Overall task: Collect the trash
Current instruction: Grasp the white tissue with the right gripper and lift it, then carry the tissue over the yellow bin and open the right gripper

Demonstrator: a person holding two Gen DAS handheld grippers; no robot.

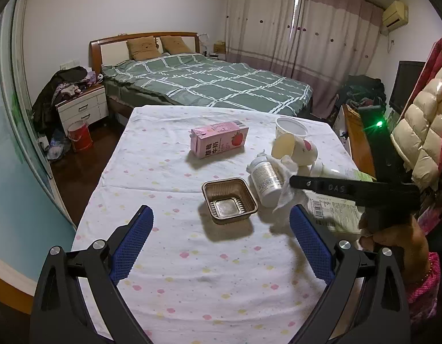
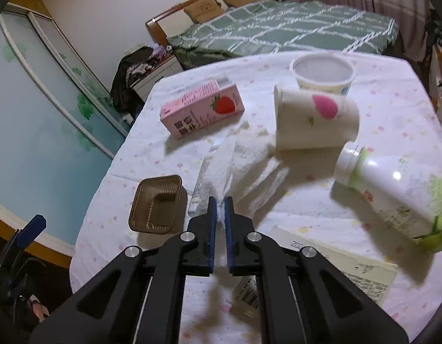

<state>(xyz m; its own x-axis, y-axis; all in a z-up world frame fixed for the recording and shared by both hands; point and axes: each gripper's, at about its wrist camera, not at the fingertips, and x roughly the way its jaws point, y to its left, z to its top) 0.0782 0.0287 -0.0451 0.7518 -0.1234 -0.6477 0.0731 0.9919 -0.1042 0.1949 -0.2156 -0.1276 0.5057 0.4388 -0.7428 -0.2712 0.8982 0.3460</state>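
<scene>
right hand-held gripper [image 2: 220,210] clenched on crumpled tissue [image 2: 243,166], lift step; left hand-held gripper [image 1: 221,229] released, foil tray [image 1: 229,200] just ahead; next: carry tissue clear.

Each black hand-held gripper [image 1: 221,223] has blue textured pads [image 1: 133,242], silver screws, and "DAS" embossed lettering.

Left gripper [image 1: 221,220] gapes wide over the foil tray [image 1: 229,200].
</scene>
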